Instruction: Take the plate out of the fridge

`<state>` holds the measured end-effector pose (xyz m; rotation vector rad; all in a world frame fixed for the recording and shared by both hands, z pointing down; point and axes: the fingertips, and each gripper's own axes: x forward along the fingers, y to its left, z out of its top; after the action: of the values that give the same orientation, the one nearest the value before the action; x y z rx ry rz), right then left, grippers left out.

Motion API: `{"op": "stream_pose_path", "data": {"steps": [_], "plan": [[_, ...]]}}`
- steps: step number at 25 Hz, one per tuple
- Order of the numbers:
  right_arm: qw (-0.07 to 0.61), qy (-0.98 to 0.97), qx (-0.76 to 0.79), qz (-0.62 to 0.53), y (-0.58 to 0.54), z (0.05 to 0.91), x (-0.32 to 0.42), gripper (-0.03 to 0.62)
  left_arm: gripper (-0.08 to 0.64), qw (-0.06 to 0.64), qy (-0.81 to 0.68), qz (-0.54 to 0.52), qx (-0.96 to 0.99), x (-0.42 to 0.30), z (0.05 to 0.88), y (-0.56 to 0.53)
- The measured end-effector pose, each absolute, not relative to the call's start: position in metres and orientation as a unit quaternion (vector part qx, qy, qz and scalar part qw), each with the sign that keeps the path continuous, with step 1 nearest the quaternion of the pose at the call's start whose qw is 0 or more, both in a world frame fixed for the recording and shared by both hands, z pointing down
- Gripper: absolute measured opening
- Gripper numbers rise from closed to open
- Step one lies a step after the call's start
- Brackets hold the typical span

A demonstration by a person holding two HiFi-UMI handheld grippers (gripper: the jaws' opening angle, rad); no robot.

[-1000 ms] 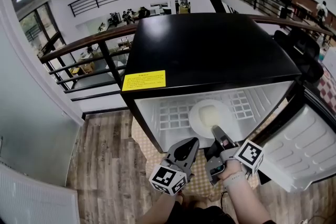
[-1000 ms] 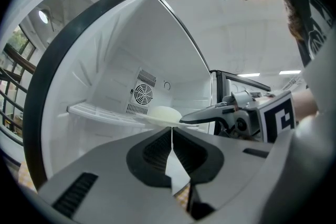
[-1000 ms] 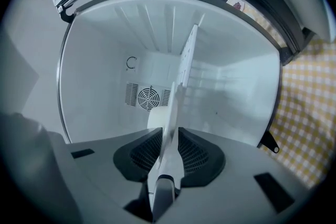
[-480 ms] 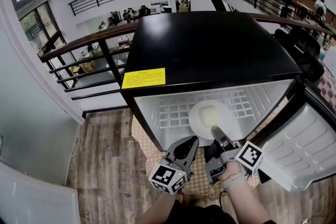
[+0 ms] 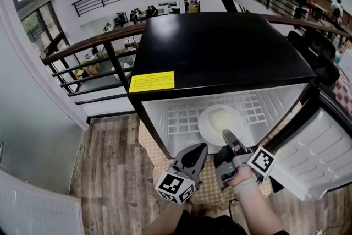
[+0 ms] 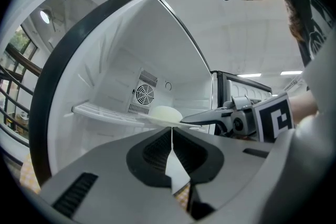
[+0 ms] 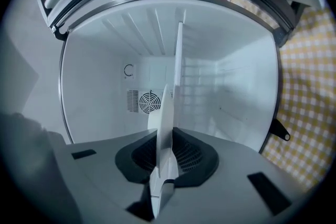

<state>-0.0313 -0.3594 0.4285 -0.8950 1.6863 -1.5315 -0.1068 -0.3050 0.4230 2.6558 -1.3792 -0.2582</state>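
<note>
Status: almost nothing has moved over the last second. The fridge (image 5: pixel 220 58) is open, with its door (image 5: pixel 316 159) swung out to our right. The plate (image 5: pixel 219 117) sits on the white wire shelf (image 5: pixel 176 123) inside, in the same spot as a second ago. It carries a pale mound in the middle; we can't tell what it is.

The right tongs (image 5: pixel 227 135) are clamped on the near rim of the plate. The right gripper view shows the rim edge-on, pinched between the two jaws with no gap. That grip looks the same as half a second ago; only the hand has shifted slightly.

The left tongs (image 5: pixel 197 154) are fully closed with nothing in them. They hang just outside the fridge opening, beside the right tongs and apart from the plate.

Our read is that the grasp is made but the pull-out has not started, because the plate is not yet off the shelf. Next we expect a level draw toward us. A one-sided rim grip could let the plate tip, so the mound may slide.
</note>
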Motion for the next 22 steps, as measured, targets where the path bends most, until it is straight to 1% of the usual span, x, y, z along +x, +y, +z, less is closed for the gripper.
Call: {"op": "stream_pose_path", "data": {"steps": [4,22], "plan": [[0.352,0.639,-0.342,-0.593,-0.357,0.429,-0.031,0.058,0.015,0.067,-0.461,-0.086,0.881,-0.110,0.423,-0.303],[0.363,0.638,-0.322,-0.598,-0.327,0.430,-0.023,0.058,0.015,0.063,-0.467,-0.081,0.878,-0.108,0.423,-0.287]]}}
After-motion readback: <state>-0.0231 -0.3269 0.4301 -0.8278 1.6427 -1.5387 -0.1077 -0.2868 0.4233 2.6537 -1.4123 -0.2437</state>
